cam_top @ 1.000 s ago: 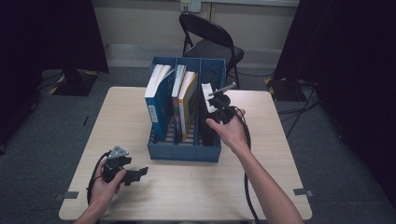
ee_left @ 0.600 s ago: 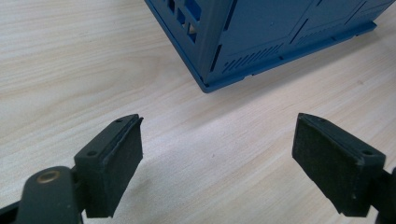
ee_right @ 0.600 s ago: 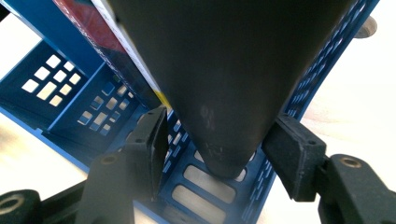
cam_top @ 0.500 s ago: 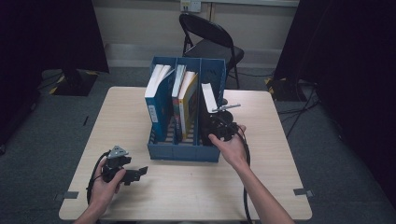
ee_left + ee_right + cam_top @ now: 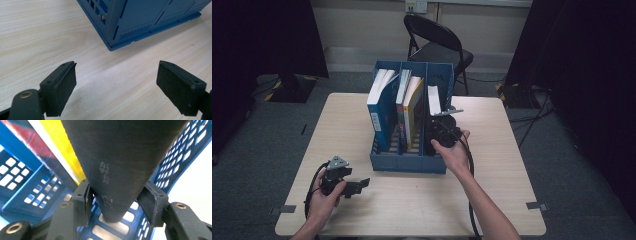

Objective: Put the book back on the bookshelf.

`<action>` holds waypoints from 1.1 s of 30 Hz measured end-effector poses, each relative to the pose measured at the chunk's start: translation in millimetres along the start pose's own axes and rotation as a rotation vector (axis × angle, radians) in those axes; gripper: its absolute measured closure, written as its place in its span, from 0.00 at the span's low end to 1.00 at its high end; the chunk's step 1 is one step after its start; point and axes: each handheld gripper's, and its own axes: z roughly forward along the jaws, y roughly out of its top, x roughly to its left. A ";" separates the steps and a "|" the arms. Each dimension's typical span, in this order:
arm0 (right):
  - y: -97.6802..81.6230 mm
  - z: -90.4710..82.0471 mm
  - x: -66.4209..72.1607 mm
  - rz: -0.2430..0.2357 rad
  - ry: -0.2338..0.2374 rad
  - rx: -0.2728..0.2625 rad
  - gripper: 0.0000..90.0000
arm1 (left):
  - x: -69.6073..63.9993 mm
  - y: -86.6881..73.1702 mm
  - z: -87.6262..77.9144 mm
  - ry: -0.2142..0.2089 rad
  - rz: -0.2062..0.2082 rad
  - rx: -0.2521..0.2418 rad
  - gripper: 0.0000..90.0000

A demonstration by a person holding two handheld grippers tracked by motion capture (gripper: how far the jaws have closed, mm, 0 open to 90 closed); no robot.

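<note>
Since a second ago, right gripper [image 5: 438,131] has come down with the black book [image 5: 433,102] into the rightmost slot of the blue file rack [image 5: 409,162]; book sits lower between the dividers than before. Jaws have just been closing, book between them. From my right gripper view the black book's [image 5: 120,165] dark spine runs up from between both pads, left pad [image 5: 83,200] hard against it, right one at its edge, so I'm gripping the book. Faint printed characters on the spine, too blurred to read. Blue slotted rack floor [image 5: 112,227] is right under the book's lower end; can't tell if it's touching.

Yellow book [image 5: 413,107] stands in the middle slot next to it, tilted; a blue-covered book [image 5: 377,107] leans in the left slot.

Left gripper [image 5: 343,184] hasn't moved: resting low over the table [image 5: 412,210] near the front left corner, jaws wide apart, nothing between them. Left gripper view has bare wood table [image 5: 50,32] and the rack's corner [image 5: 140,25] ahead, well clear of the pads.
</note>
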 end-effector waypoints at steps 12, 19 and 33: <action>-12.3 -6.9 -0.5 -0.004 0.086 -0.051 0.55 | -0.8 -0.1 -0.1 0.010 0.000 0.002 0.18; -13.5 2.3 -8.7 -0.010 0.119 -0.057 0.52 | -1.7 -0.1 0.1 0.008 0.003 -0.002 0.18; 0.8 12.4 -17.5 -0.051 0.138 -0.045 0.50 | 0.7 -0.2 -0.6 0.012 -0.010 -0.005 0.18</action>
